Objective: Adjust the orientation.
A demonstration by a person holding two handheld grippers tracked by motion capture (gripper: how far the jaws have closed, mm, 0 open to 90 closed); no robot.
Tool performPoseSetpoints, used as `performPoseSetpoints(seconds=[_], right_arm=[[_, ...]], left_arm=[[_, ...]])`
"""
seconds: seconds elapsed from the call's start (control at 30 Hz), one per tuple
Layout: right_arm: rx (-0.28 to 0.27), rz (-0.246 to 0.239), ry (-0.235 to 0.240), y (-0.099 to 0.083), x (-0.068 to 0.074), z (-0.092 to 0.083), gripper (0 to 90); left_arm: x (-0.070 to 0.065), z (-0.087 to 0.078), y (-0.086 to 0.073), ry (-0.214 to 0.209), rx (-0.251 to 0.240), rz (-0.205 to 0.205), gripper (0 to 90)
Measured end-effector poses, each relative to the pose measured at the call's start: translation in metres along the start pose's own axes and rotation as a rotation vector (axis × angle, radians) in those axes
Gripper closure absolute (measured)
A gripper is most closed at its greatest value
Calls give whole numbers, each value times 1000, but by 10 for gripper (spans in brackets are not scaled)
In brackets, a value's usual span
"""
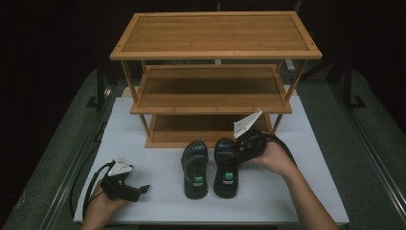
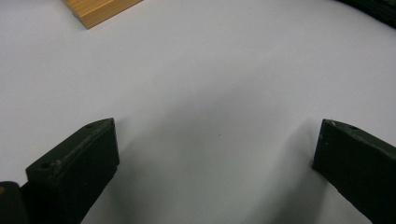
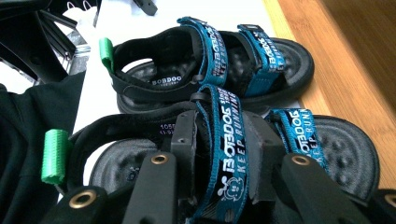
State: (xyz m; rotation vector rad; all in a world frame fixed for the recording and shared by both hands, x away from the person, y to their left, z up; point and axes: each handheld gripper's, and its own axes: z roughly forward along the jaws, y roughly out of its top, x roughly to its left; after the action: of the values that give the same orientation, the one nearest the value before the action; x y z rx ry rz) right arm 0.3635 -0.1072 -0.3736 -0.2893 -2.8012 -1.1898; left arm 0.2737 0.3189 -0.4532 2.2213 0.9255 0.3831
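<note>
Clamping the blue strap (image 3: 229, 140) of the near sandal (image 1: 226, 167), the right gripper (image 1: 244, 143) looks mid-pickup; its partner sandal (image 1: 195, 168) sits just beyond. Left gripper (image 1: 136, 190) rests wide, nothing between its jaws; next comes, probably, a lift toward the rack (image 1: 215, 100) ahead.

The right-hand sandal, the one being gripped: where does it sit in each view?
High view: right sandal, right of its mate, right gripper at its strap.
Left gripper view: I can't make it out; white table.
Right gripper view: foreground, teal strap between the jaws.
Shared landmark: wooden shelf.
</note>
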Motion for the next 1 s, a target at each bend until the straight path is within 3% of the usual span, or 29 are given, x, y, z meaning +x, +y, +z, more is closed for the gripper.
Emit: performPoseSetpoints(seconds=[0.37, 0.8, 0.9, 1.0], right_arm=[[12, -11, 20, 1, -7, 16, 678], [10, -16, 9, 4, -10, 26, 673], [-2, -5, 5, 3, -10, 27, 648], [-15, 13, -11, 2, -9, 26, 566]], left_arm=[[0, 0, 0, 1, 0, 1, 0], [0, 0, 0, 0, 0, 2, 0], [0, 0, 0, 0, 1, 2, 0], [0, 0, 0, 0, 1, 2, 0]])
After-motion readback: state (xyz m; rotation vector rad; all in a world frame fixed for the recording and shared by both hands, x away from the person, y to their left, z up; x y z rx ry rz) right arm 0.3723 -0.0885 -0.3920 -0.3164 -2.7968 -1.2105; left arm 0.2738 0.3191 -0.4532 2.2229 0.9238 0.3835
